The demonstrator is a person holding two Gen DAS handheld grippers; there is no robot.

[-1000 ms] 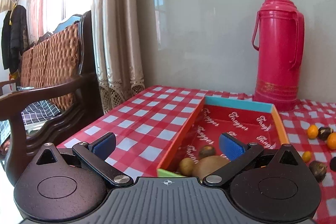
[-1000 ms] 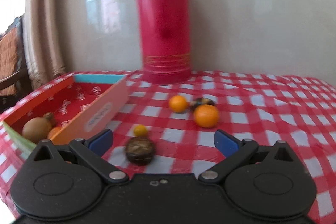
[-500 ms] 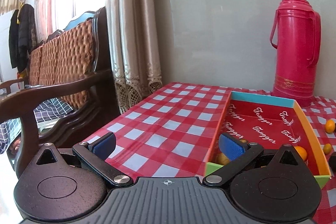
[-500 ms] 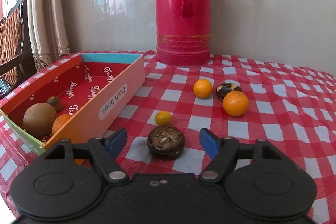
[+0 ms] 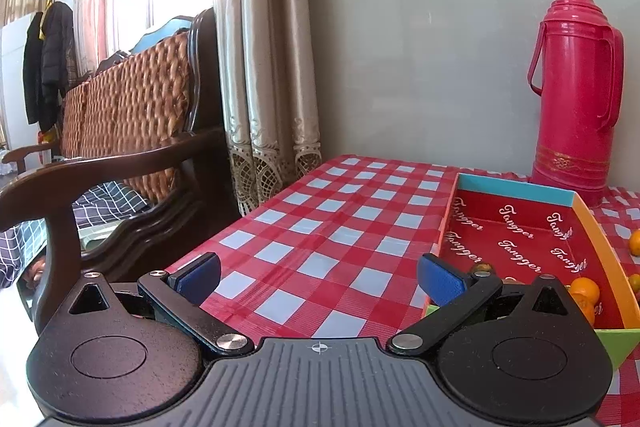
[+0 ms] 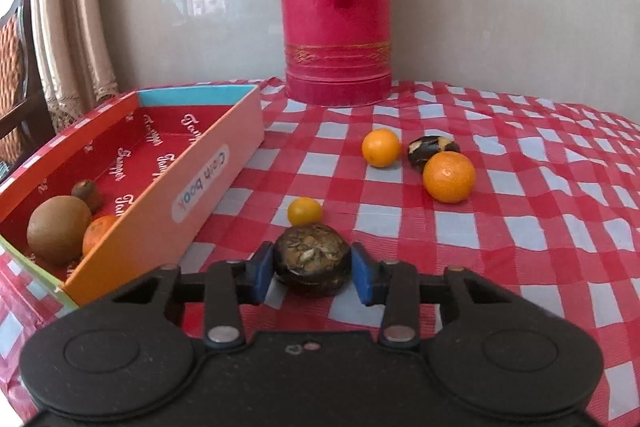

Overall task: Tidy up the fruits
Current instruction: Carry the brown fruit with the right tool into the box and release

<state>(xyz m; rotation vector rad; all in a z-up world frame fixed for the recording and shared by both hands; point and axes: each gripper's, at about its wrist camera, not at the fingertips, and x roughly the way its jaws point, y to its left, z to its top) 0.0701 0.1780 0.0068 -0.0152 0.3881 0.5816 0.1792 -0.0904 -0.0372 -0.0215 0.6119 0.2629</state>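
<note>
Closing on a dark, cracked round fruit, the right gripper is bringing its two blue pads in from both sides. The pads are lying right against the fruit's flanks, and the fruit is sitting on the red-and-white checked tablecloth between them. The jaws are now narrow, only as wide as this fruit.

Just behind the fruit a small yellow-orange kumquat is lying, almost touching it. Farther back, a small orange, a second dark fruit and a bigger mandarin are sitting near each other; the mandarin is overlapping the dark one in this view. Behind them a red thermos is standing upright by the wall.

To the left, the open cardboard box with red lining is holding a brown kiwi, a small brown fruit behind it, and an orange mandarin against the near wall.

The left gripper is hanging above the tablecloth with its jaws standing wide apart and nothing between them. Its right pad is showing in front of the box corner. In this view the box is showing orange fruit at its near end, and the thermos is standing beyond it.
</note>
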